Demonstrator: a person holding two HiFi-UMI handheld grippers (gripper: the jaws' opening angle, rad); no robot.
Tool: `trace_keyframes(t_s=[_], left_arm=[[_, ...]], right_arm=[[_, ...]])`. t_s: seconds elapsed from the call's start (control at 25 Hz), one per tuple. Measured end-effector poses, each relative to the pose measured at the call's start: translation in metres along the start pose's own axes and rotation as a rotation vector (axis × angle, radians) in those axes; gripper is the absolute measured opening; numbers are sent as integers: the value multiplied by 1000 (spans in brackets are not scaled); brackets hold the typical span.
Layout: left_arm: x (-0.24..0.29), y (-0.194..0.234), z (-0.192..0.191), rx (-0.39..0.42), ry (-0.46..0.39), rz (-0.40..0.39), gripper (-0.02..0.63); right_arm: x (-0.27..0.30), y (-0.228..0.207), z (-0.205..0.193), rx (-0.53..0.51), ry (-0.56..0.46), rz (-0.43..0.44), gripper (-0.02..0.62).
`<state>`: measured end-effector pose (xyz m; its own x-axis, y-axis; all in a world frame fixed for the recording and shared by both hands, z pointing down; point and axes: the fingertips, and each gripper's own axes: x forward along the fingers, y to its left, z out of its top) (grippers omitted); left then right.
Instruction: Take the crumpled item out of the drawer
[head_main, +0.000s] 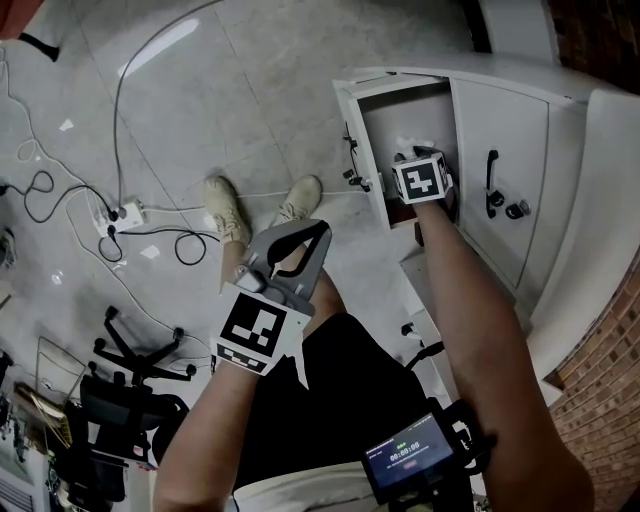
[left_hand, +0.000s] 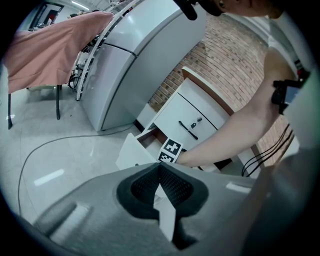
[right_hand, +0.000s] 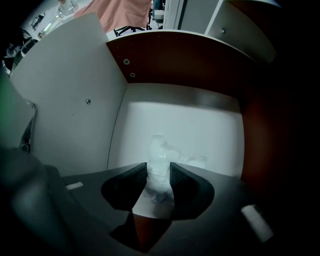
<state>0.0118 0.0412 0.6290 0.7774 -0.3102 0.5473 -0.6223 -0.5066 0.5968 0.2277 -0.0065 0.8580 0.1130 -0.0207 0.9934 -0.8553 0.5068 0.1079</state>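
Crumpled clear plastic item (right_hand: 159, 150) lies on the pale bottom of the open white drawer (right_hand: 200, 125), and we see it right between the jaws of our right tool (right_hand: 159, 170), which points down into the drawer. Those jaws stand apart, one dark pad on each side of the plastic, close against it without clearly squeezing it. Our left tool (left_hand: 160, 166) hangs well apart from the drawer, over the glossy grey tiled floor (head_main: 250, 80), its jaws closed together on nothing. The drawer juts from a low white cabinet (head_main: 505, 140) with a black handle.
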Motion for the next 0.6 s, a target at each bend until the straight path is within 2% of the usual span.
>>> trace_keyframes(t_s=[0.16,0.6], left_arm=[[-1,-5,2,9,0,0,5],[-16,-25,20,59,-15,-1,5]], right_arm=[[-3,2,-2,-24,7,3,103],[-46,13,14,31,-96,14,100]])
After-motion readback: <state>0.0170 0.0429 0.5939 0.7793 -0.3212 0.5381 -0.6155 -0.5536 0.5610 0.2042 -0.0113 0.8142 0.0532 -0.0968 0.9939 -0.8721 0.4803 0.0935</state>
